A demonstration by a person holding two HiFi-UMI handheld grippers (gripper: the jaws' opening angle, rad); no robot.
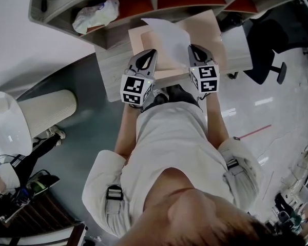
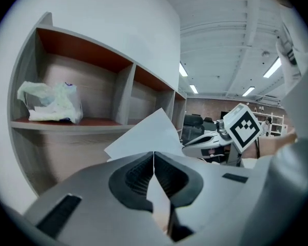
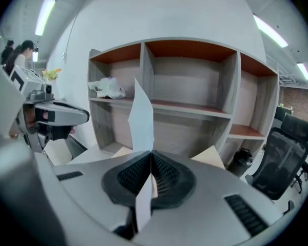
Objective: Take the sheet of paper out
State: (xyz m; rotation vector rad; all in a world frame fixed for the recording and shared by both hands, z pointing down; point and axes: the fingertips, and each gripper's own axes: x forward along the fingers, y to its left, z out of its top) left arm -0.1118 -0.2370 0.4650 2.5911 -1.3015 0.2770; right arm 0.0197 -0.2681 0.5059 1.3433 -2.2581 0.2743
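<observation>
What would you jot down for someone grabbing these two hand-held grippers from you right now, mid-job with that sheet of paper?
Left hand-held gripper: jaws shut on the sheet of paper, near one lower corner.
Right hand-held gripper: jaws shut on the same sheet, near its other lower corner.
The sheet stands up between the two, above the tan folder on the desk, in front of the shelf unit.
Done: sheet gripped and held up.
Left: I cannot tell if its bottom edge is clear of the folder. You probably still need to draw it fully free, then set it down.

Crumpled plastic bag (image 1: 96, 14) in shelf's (image 1: 59, 23) left compartment
</observation>
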